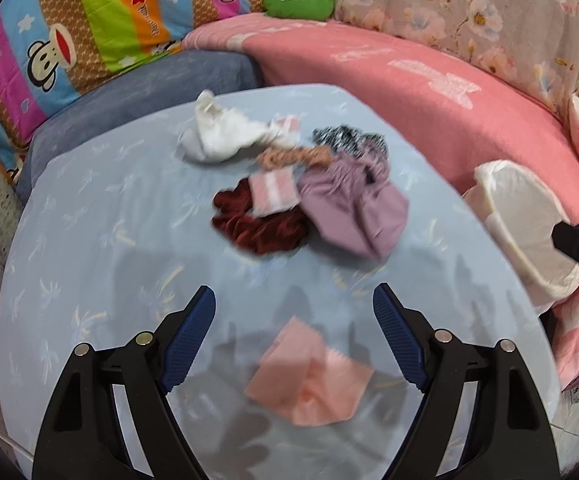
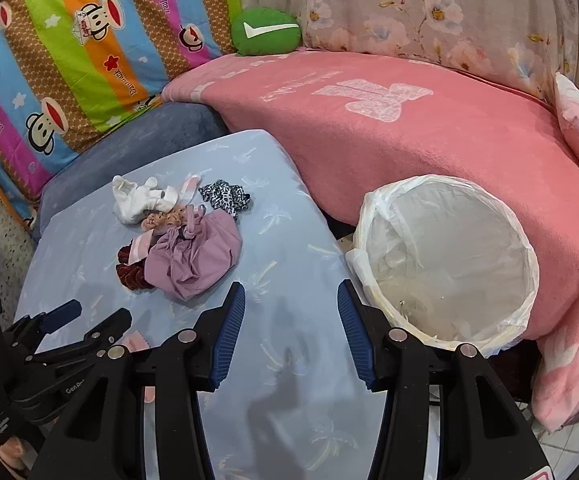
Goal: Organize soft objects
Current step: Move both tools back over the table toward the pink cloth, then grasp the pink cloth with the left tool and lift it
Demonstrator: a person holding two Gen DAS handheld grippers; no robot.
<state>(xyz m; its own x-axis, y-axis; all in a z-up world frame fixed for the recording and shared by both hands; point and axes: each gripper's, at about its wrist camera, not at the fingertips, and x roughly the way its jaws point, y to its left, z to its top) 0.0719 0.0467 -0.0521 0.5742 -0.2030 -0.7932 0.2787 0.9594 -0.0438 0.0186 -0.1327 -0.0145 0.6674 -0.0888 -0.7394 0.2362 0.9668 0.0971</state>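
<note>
Soft items sit heaped toward the far edge of the pale-blue printed cushion (image 2: pixel 289 240): white sock (image 1: pixel 225 136), dark-red velvet scrunchie (image 1: pixel 257 228), mauve fabric pouch (image 1: pixel 353 212). Left gripper (image 1: pixel 293 336) gapes wide and empty above a folded peach cloth (image 1: pixel 309 380) at the near edge. Right gripper (image 2: pixel 291 332) stands half-open, empty, near the right edge.

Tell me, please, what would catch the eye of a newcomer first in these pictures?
Probably the small heap of soft things in the middle of the pale blue table cover, with a lilac cloth and a dark red scrunchie among them. Beside the table stands a white basket lined with a plastic bag, against the pink blanket. A peach cloth lies apart, under the open left gripper.
</note>
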